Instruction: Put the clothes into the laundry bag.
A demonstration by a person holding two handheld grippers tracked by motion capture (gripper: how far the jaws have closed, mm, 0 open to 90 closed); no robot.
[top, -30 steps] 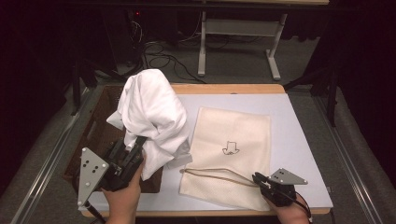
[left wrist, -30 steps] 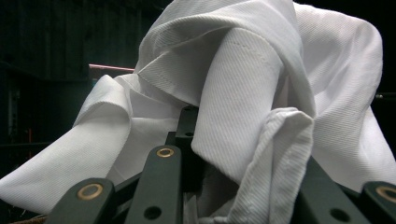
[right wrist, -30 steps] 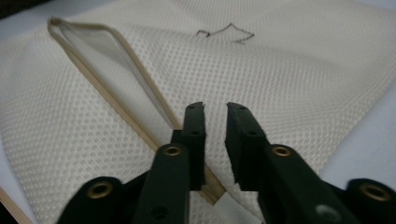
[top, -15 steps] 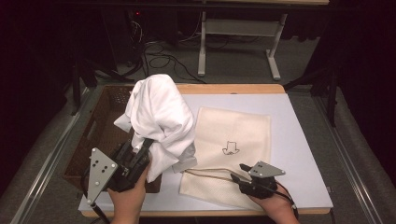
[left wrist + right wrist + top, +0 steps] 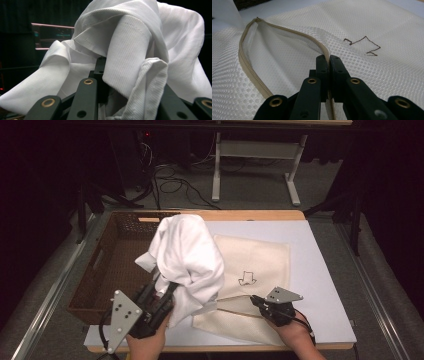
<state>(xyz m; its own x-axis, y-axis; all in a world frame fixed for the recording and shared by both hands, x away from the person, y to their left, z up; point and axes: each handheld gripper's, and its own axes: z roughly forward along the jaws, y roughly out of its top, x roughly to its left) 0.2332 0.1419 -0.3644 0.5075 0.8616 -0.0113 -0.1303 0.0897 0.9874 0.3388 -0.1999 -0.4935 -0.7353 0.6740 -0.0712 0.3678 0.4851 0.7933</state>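
A crumpled white garment point(image 5: 186, 254) point(image 5: 130, 45) hangs over my left gripper point(image 5: 166, 295) point(image 5: 130, 82), which is shut on its folds and holds it up between the basket and the bag. A cream mesh zip bag point(image 5: 257, 262) point(image 5: 287, 65) with a small dark drawing lies flat on the white mat. My right gripper point(image 5: 253, 299) point(image 5: 329, 58) has just closed its jaws, and they are shut on the upper edge of the bag's zipper point(image 5: 244, 60). The pinched edge is raised, so the bag's mouth gapes toward the garment.
A brown wicker basket point(image 5: 107, 265) sits at the left of the table, beside the white mat point(image 5: 320, 270). Metal rails run along both table sides. Beyond the far edge are cables and the legs of a stand on the floor.
My left gripper has carried the garment right, toward the bag. My right gripper has slid left along the bag's near edge and now pinches the zipper edge.
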